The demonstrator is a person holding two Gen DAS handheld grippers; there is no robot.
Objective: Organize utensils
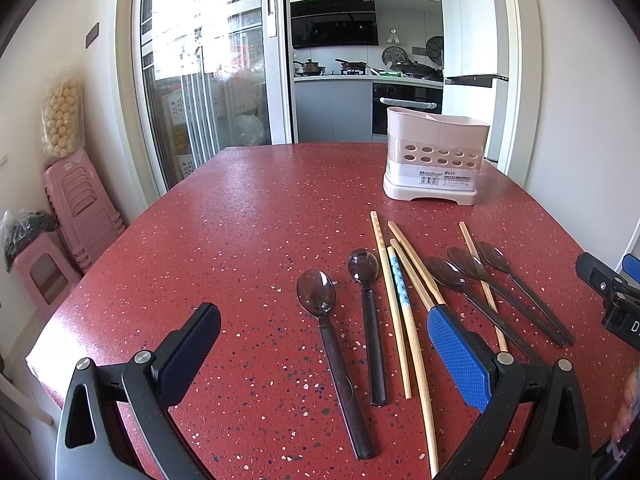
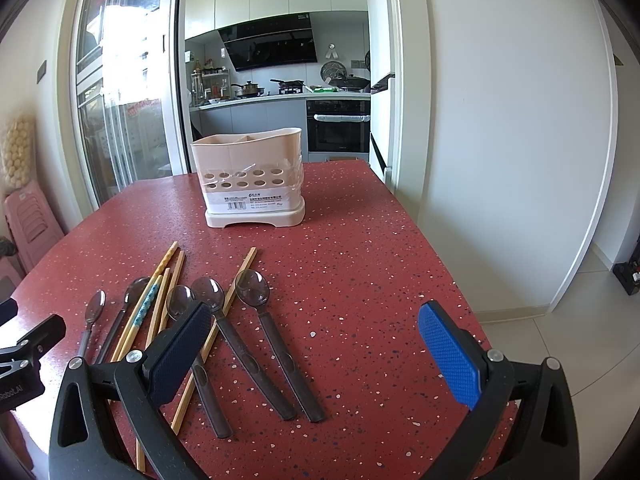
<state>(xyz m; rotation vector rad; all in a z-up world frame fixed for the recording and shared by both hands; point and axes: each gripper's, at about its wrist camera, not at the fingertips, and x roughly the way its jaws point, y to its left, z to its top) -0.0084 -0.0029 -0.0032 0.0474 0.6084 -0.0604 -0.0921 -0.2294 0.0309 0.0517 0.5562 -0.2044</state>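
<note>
The left tool hangs wide and holds nothing above the near desk; two spoons lie between its fingers. The right tool is equally wide and bare, over two more spoons. Bare desk runs left of the left tool and right of the right tool, to the edge by the floor. Chopsticks lie mixed among the spoons, one under their handles. The holder stands far, well apart from them. The right tool's near finger hides some handles.
</note>
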